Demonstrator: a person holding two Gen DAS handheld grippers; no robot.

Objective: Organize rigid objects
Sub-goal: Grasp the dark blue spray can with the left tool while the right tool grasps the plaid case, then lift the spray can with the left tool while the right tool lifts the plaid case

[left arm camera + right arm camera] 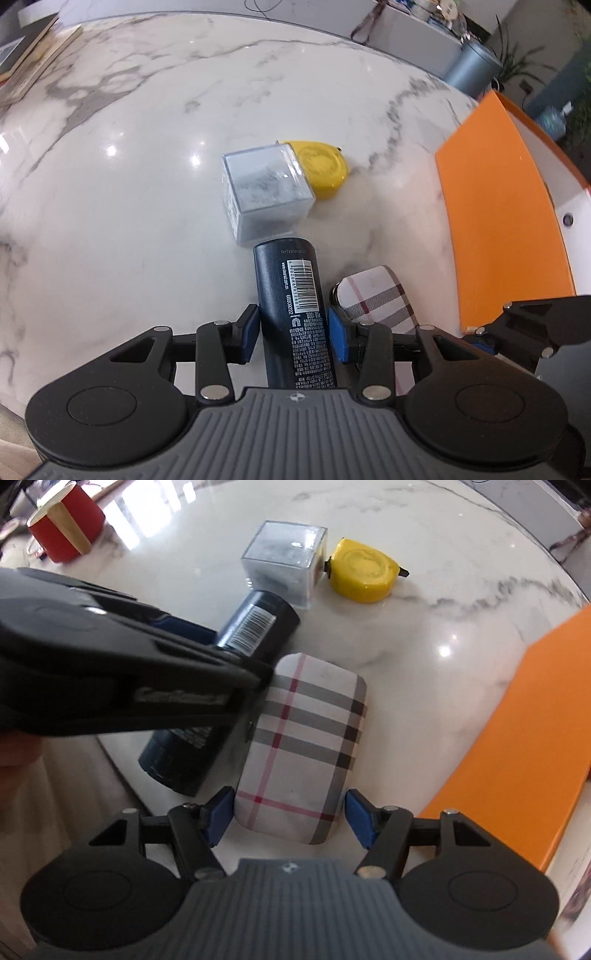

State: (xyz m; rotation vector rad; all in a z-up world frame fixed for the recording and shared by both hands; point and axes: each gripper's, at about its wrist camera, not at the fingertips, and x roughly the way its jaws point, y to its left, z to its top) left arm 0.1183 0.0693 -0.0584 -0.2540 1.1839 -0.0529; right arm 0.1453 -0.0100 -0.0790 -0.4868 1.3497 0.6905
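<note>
A dark blue can (291,306) lies on its side on a marble table (129,166), its long axis running straight away from the left gripper (292,332), which is clamped across its middle with both blue pads pressed to its sides. The can's far end stops just short of a clear box (264,190); its near end is hidden under the gripper body. In the right wrist view the left gripper's black linkage covers the can's middle, leaving only the barcode end and the base showing.

Beside the can lies a plaid case (306,746), lengthwise away from the right gripper (290,818). Its near end sits between that gripper's closing jaws: the left pad looks to be at the case's edge, the right pad stands apart. The case's upper left corner is hidden by the left gripper.

A yellow tape measure (362,570) lies beside the box. An orange box (495,221) is cut off at the right edge, a red cup (66,524) at the top left.
</note>
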